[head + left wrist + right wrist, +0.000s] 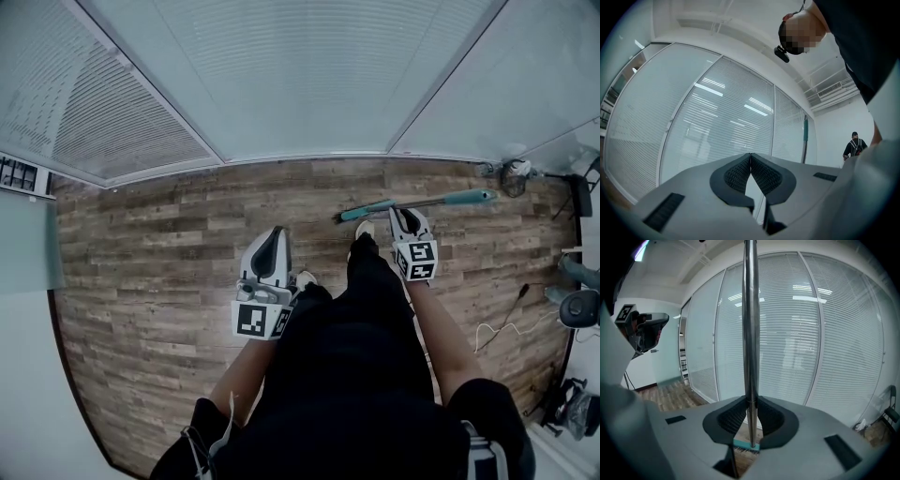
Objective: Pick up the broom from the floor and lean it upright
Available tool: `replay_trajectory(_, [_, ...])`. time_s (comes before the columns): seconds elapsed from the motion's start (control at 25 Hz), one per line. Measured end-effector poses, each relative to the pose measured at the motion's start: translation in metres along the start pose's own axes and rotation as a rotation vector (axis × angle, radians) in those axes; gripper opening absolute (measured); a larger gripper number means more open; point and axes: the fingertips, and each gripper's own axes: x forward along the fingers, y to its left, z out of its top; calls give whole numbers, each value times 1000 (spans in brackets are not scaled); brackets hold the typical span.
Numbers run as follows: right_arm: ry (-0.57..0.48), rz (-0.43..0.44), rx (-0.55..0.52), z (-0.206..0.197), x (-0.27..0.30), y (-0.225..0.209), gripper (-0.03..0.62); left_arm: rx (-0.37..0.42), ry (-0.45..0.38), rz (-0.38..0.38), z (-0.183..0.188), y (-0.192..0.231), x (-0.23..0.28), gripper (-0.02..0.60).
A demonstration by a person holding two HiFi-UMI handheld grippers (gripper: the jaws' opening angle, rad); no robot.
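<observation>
Clamping the right gripper [405, 218] on the bare metal shaft of the broom [436, 201] – pads pressing the pole from both sides, plainly seen in the right gripper view, with the shaft rising straight up the middle of that frame and the teal head [746, 444] peeking out just below the jaws. Holding the broom nearly level across the upper right of the head view, teal grip [469, 197] pointing right, brush end pointing left just above a shoe [364, 228], all of it lying over the wooden floor [150, 244] close to the glass wall [300, 84]. Carrying the left gripper [276, 234] at centre left of the head view, well apart from the broom – jaws brought together tip to tip, nothing between them, aiming at the blinds.
</observation>
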Motion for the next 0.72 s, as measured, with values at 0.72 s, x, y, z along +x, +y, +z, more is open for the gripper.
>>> replay_trajectory(0.72, [72, 31, 82, -36, 72, -69, 80, -3, 128, -4, -38, -21, 94, 18])
